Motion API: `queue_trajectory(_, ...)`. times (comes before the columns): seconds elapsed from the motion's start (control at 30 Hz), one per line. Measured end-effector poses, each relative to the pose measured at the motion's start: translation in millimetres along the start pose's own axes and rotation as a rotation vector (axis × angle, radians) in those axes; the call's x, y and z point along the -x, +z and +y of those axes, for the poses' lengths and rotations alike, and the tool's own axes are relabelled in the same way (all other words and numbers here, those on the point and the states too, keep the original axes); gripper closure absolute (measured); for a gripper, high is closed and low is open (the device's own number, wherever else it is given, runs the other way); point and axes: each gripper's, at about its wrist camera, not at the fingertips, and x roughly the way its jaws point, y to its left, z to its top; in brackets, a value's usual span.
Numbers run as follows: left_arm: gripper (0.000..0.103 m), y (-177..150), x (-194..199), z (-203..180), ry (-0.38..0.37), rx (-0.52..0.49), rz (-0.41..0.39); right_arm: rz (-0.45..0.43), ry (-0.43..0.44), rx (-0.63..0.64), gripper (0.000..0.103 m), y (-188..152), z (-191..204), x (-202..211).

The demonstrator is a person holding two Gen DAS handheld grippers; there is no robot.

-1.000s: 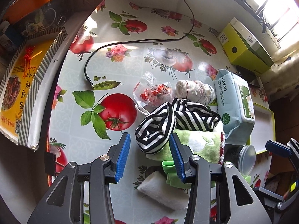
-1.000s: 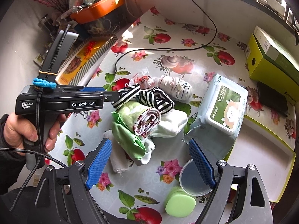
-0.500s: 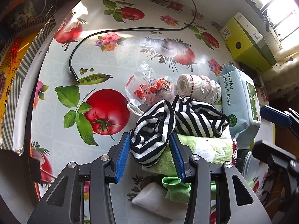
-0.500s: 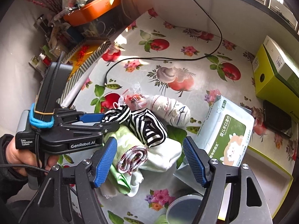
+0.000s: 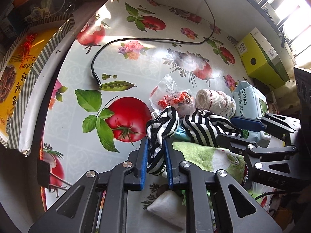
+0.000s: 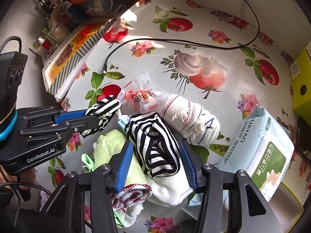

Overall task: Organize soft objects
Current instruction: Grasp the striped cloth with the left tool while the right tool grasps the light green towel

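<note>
Since the earlier frame, both fingers have been closing: the left gripper now pinches 1 end of the striped cloth; the right gripper brackets its bunched end, pads not yet seen pressing. Both ends should be held firmly before lifting.

"GenRobot.AI" stands on the left gripper; "HUAYAO" on the wipes pack.

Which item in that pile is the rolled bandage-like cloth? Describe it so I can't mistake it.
Start at the wet-wipes pack on the tomato-print tablecloth. Just left of it, at the pile's far edge, lies the rolled white cloth, beside a crinkled clear snack wrapper. Unlike the black-and-white striped garment in front, it is a pale cylinder with thin red and blue stitched lines.
</note>
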Motion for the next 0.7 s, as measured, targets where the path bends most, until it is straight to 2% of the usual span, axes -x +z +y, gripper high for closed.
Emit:
queue_trajectory(0.03,0.086,0,1,1,0.003,0.003,-0.003,0.010,-0.001,0.001,0.072,1,0,-3)
queue_trajectory(0.13,0.086,0,5,2,0.006,0.009,-0.010,0.012,-0.002,-0.002,0.088,-1,-1,-4)
queue_trajectory(0.33,0.086,0,14,1,-0.002,0.012,-0.024,-0.024,0.002,-0.006,0.098,-3,0,10)
queue_trajectory(0.47,0.086,-2,20,-2,-0.001,0.010,-0.031,-0.039,-0.001,-0.016,0.100,-5,-1,16)
queue_trajectory(0.6,0.086,-7,27,-1,0.002,0.016,-0.037,-0.053,0.057,-0.052,0.097,-11,-2,26)
queue_trajectory(0.67,0.086,-11,28,1,0.002,0.021,-0.035,-0.050,0.068,-0.035,0.085,-17,4,29)
queue_trajectory(0.7,0.086,-13,28,1,0.003,0.023,-0.033,-0.040,0.080,-0.029,0.074,-20,7,29)
